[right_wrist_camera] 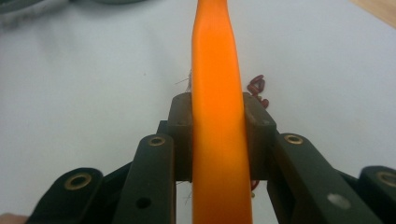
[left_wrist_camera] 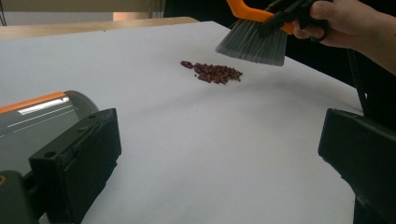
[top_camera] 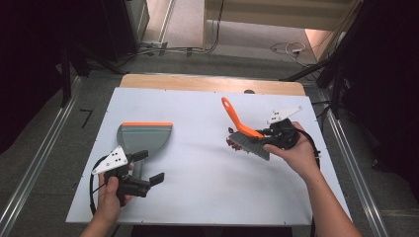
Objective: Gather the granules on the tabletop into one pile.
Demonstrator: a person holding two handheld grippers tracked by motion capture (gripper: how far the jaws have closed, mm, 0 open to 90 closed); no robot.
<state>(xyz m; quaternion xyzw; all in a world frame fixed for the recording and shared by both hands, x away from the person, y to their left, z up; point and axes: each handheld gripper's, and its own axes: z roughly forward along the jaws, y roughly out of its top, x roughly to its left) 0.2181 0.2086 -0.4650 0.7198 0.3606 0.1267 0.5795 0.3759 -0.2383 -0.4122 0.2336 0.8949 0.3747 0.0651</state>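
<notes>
A grey dustpan with an orange front lip lies on the left of the white table top. My left gripper is just behind it with the jaws wide open and nothing between them. In the left gripper view its left finger stands beside the dustpan. My right gripper is shut on the orange handle of a hand brush. The brush's grey bristles hang tilted just above a small pile of dark red beans. The handle runs up between the right gripper's pads.
The white top rests on a wooden table whose bare edge shows at the back. Metal rails run along the floor on both sides. Cables lie on the floor beyond the table. White surface stretches between the dustpan and the beans.
</notes>
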